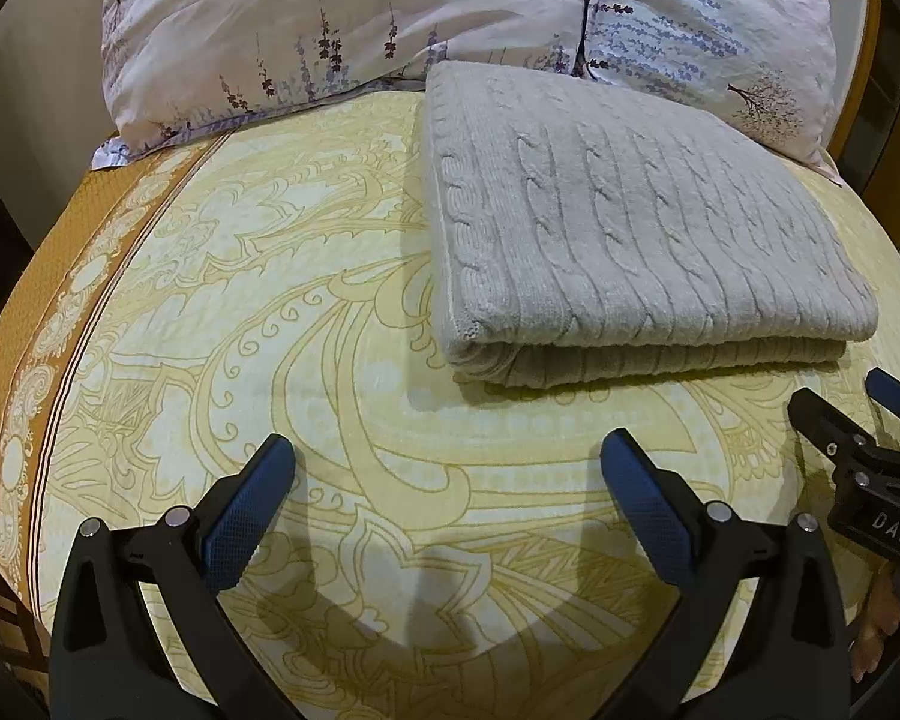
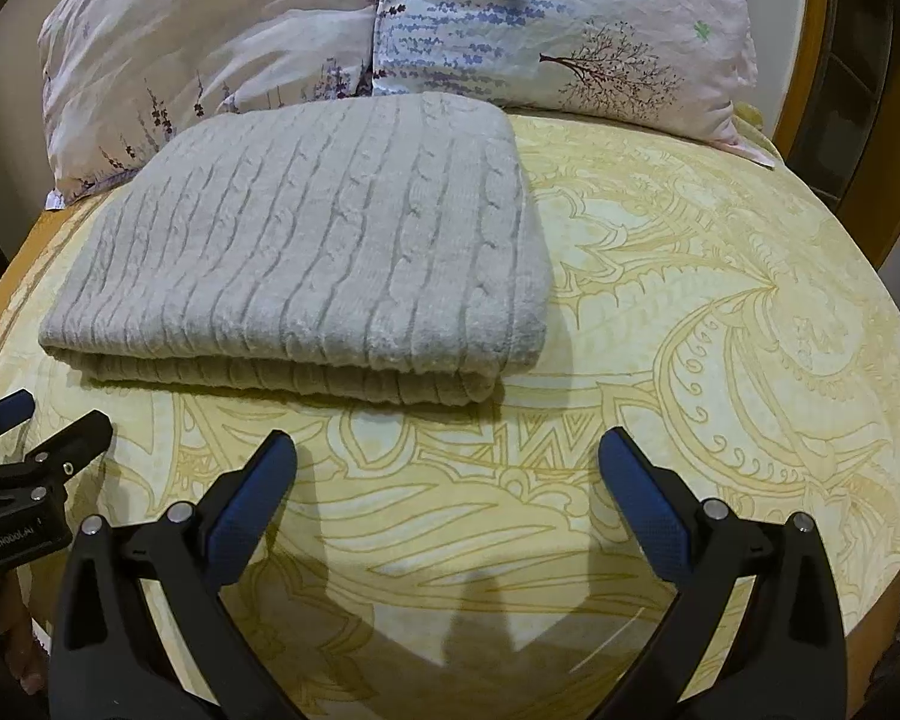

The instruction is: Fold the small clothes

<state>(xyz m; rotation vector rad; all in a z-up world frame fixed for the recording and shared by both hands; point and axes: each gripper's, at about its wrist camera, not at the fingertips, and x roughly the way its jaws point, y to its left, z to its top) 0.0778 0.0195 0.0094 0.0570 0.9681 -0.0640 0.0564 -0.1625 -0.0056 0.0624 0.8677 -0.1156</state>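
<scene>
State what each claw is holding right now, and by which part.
Nothing. The left claw and right claw are both open over the bedspread, short of the folded grey knit.

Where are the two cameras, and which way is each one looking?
Left wrist: on the left gripper, looking across the yellow bedspread to the folded grey knit; the right gripper pokes in.
Right wrist: on the right gripper, facing the same way; the left gripper shows.
Shared: knit, bedspread, floral pillows.
</scene>
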